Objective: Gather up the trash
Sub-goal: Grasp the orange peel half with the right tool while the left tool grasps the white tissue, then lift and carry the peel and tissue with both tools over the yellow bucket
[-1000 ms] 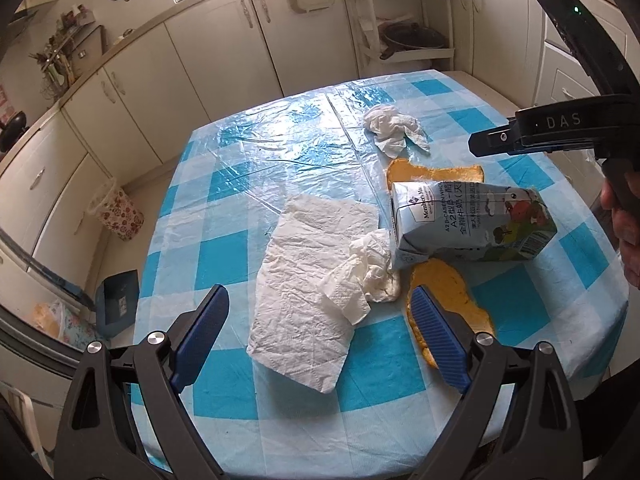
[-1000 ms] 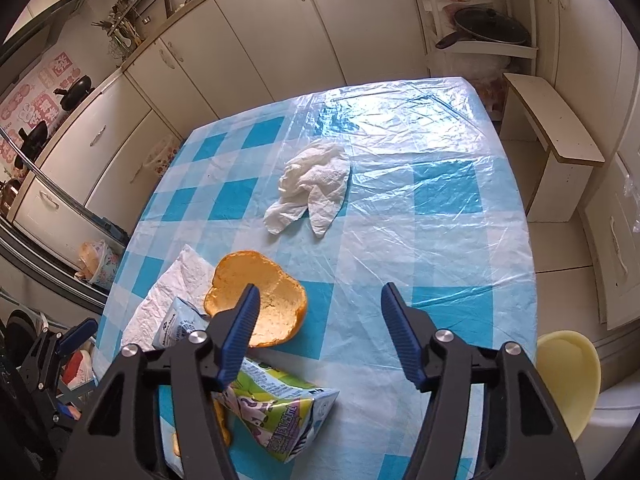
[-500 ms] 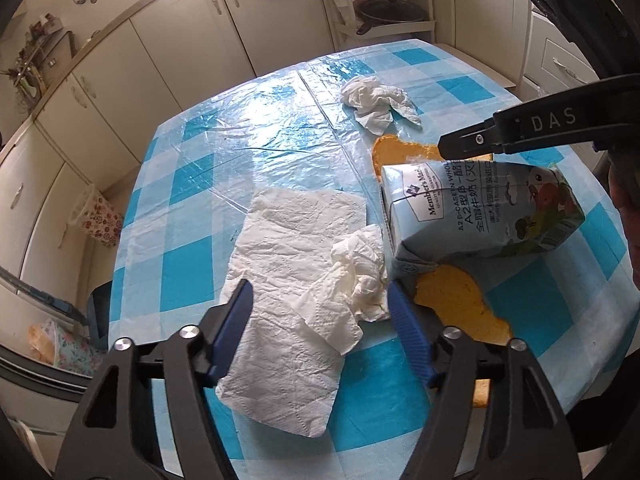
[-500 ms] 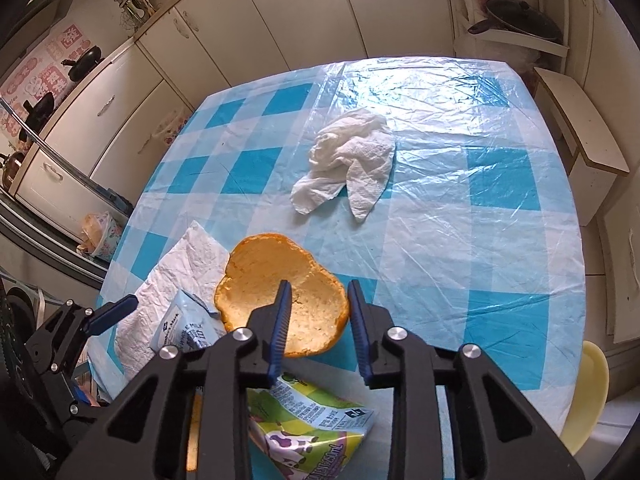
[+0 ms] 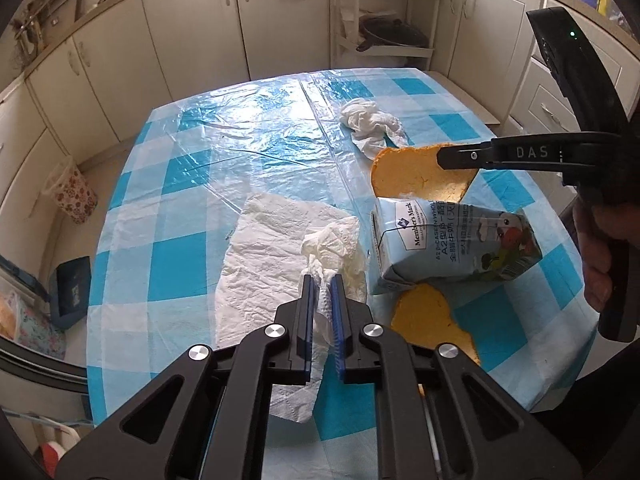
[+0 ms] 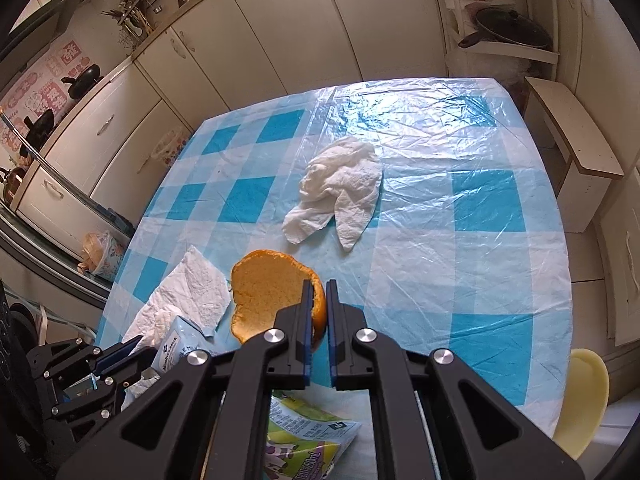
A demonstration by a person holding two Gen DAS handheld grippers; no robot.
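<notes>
Kitchen table [image 5: 168,184] covered with a blue-and-white checked cloth under clear plastic, strewn with trash and seen from both wrist cameras. The left gripper [image 5: 322,280] has its jaws closing on a crumpled white tissue [image 5: 336,248], whose paper is pinched between the blue pads; this wad rests on the right edge of a flat white paper towel [image 5: 264,264] spread on the cloth. Just right of the wad a light-blue milk carton [image 5: 452,244] lies on its side, its printed face upward. The carton lies between two orange peels: the far peel [image 6: 268,292] beyond it and the near peel [image 5: 428,316] at its front edge, part of the latter hidden beneath the carton. The right gripper [image 6: 317,286] has its jaws closing on the right rim of the far peel, a thin strip of rind showing between the pads; in the left wrist view this gripper [image 5: 440,158] reaches in from the right, its tip over the same peel, with the person's hand [image 5: 600,256] on its handle. A second crumpled tissue [image 6: 340,196] lies alone farther out on the table, well apart from both grippers. Cream cabinets [image 5: 192,32] line the background, with a dark pan [image 6: 508,28] on an open shelf and a pale yellow stool [image 6: 580,396] beside the table's right edge.
</notes>
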